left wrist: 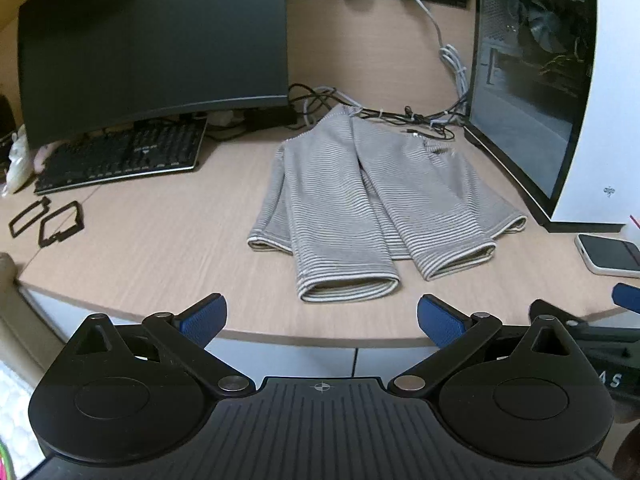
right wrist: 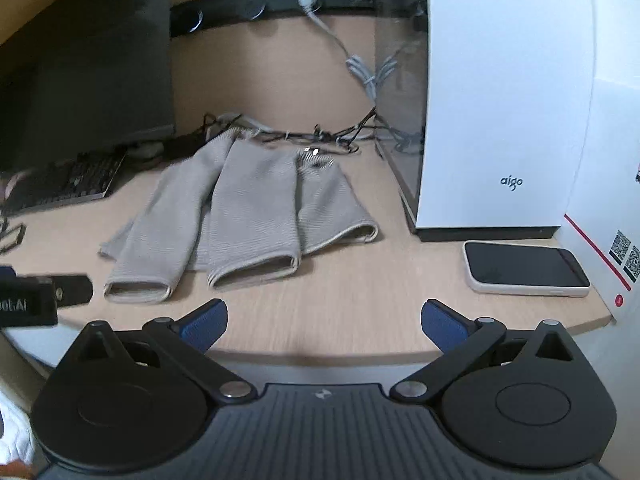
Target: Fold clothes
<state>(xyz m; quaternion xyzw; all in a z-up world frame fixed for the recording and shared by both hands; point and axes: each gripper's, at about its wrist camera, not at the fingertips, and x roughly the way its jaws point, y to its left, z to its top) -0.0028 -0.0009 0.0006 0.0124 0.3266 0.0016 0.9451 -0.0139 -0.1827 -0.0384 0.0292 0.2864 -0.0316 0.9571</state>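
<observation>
Wooden desk (left wrist: 168, 240) is serving as the work surface, light grain, curved front edge.

Striped top (left wrist: 372, 200) (right wrist: 240, 208) is lying flat near the middle of the desk, grey and white, both sleeves folded in over the body and pointing toward the front edge. Sleeve cuffs are lying side by side, openings facing the cameras. Collar end is sitting against a tangle of cables (left wrist: 384, 114) at the back.

Left gripper (left wrist: 322, 316) is hovering over the front edge of the desk, jaws spread wide, blue pads holding nothing. Right gripper (right wrist: 324, 320) is hovering likewise just to the right, jaws also spread wide and empty. Neither is touching the top.

Monitor (left wrist: 156, 40) is standing at back left with a keyboard (left wrist: 120, 160) beneath it. Computer case (right wrist: 504, 100), white with a glass side panel, is standing to the right of the top. Phone (right wrist: 524, 268) is lying face up in front of the case. Two black frames (left wrist: 44, 220) are lying at far left.
</observation>
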